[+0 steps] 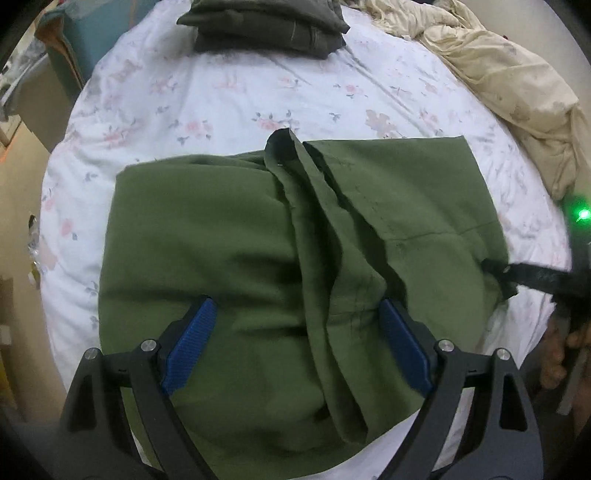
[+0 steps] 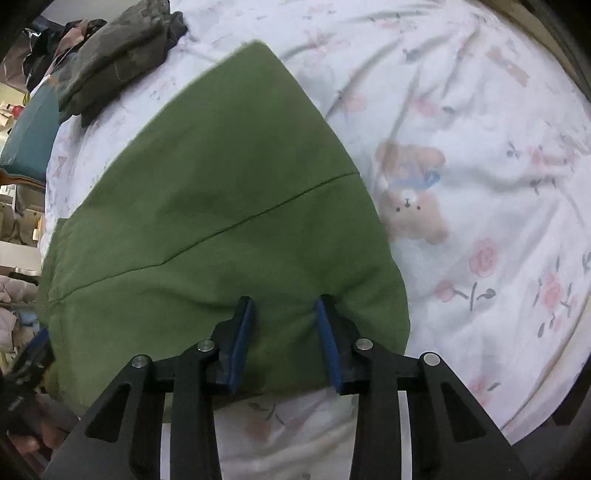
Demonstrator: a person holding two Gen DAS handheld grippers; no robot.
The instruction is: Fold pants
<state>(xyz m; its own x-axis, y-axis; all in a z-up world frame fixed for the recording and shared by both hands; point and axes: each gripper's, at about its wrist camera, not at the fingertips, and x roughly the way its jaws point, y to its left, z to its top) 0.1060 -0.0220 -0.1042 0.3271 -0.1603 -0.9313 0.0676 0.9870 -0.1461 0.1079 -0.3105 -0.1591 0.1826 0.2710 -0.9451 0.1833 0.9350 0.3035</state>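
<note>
My left gripper (image 1: 297, 343) hangs over the olive-green cotton pants (image 1: 229, 258) with its ribbed blue pads (image 1: 190, 345) spread wide and nothing between them, pointing steeply down at the cloth. My right gripper (image 2: 284, 338) stands with its jaws partly apart, not pinching anything that I can see; its tips sit over the near edge of the same green pants (image 2: 221, 206), and whether the pads touch the fabric I cannot tell. The pants lie folded into a broad, roughly rectangular slab on the white quilted bedspread printed with pink flowers (image 1: 258, 96), smooth on the left half, with a long rumpled ridge of loose cloth running from far to near down the middle. A stitched seam crosses the right-hand panel. At the far edge of the bed rests a neatly folded stack of dark grey-green garments (image 1: 262, 29), and far right sprawls a crumpled cream-coloured sheet (image 1: 509, 85). A printed brown teddy bear (image 2: 412, 195) shows on the spread just right of the pants.
</note>
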